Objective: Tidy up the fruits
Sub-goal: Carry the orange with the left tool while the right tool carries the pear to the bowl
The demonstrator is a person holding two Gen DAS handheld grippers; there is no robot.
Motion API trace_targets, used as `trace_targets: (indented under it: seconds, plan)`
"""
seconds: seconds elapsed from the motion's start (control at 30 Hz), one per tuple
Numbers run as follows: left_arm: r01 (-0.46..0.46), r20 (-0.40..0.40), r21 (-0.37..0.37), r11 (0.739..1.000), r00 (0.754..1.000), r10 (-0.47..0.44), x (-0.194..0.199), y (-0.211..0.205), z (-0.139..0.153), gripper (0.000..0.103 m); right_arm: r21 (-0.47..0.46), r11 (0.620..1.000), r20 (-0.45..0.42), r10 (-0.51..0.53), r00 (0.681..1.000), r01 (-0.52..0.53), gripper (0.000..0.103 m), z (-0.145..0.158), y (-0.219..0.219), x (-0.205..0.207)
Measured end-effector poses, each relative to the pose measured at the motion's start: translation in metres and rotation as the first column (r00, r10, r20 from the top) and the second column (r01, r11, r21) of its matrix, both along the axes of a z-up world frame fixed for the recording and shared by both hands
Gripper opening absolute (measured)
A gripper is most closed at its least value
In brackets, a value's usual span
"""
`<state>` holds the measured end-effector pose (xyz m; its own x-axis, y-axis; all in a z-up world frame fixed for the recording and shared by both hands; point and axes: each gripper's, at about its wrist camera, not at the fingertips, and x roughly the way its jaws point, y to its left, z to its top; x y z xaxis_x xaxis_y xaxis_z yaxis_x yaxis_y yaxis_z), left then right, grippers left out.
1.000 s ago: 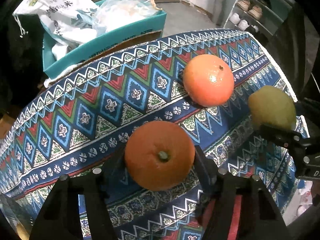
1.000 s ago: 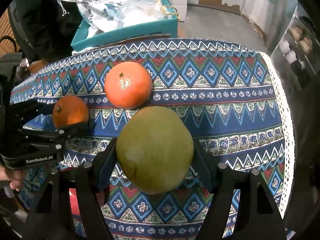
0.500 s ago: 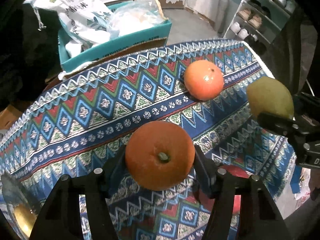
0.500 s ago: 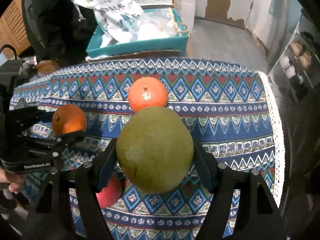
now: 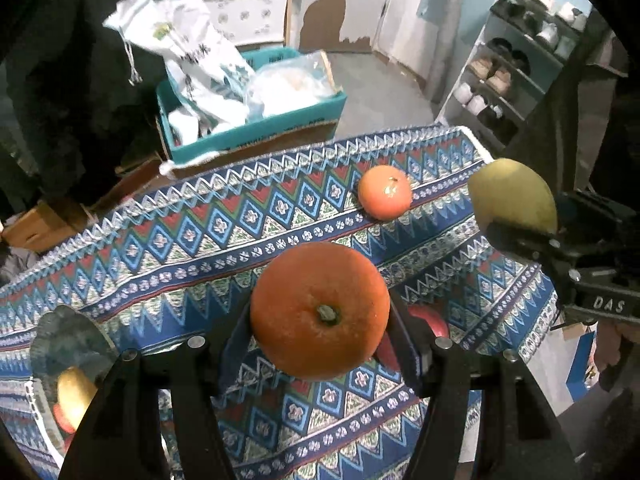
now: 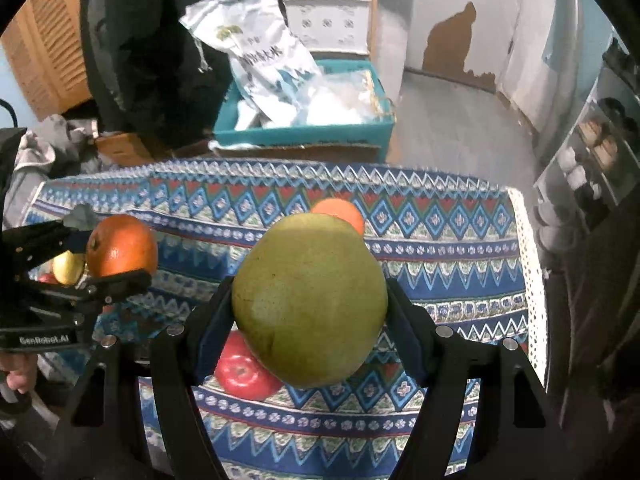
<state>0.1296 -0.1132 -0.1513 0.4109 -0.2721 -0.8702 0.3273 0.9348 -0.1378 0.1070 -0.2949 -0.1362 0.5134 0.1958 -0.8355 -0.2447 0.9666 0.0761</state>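
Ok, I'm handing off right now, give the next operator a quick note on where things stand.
Left hand-held gripper: shut on the orange, lifted above the cloth.
Right hand-held gripper: shut on the green fruit, also lifted.
On the cloth: a tangerine toward the far edge and a red apple below the grippers.
A glass bowl at the left already holds some fruit.
Left: place both held fruits, then the tangerine and apple.
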Motion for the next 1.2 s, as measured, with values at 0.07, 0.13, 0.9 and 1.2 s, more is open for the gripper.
trace_targets:
  seconds: [0.07, 0.13, 0.9, 1.2]
  plan:
    - [0.004, 0.017, -0.005, 1.0, 1.0, -0.004, -0.009, 0.002, 0.009, 0.065, 0.003, 1.0, 0.015, 0.007, 1.0, -0.007, 0.072, 0.009, 0.004, -0.004]
    - [0.003, 0.025, -0.017, 1.0, 1.0, -0.003, -0.016, 0.005, 0.017, 0.065, 0.007, 1.0, 0.028, 0.014, 1.0, -0.014, 0.072, 0.017, 0.008, -0.007]
    - [-0.095, 0.134, -0.074, 0.993, 0.985, 0.104, -0.076, 0.068, 0.081, 0.065, 0.093, 0.984, 0.123, 0.14, 0.983, -0.152, 0.072, 0.076, 0.067, -0.04]
    - [-0.156, 0.17, -0.089, 0.984, 0.971, 0.169, -0.091, 0.109, 0.094, 0.065, 0.102, 0.97, 0.148, 0.203, 0.968, -0.219, 0.072, 0.09, 0.105, -0.045]
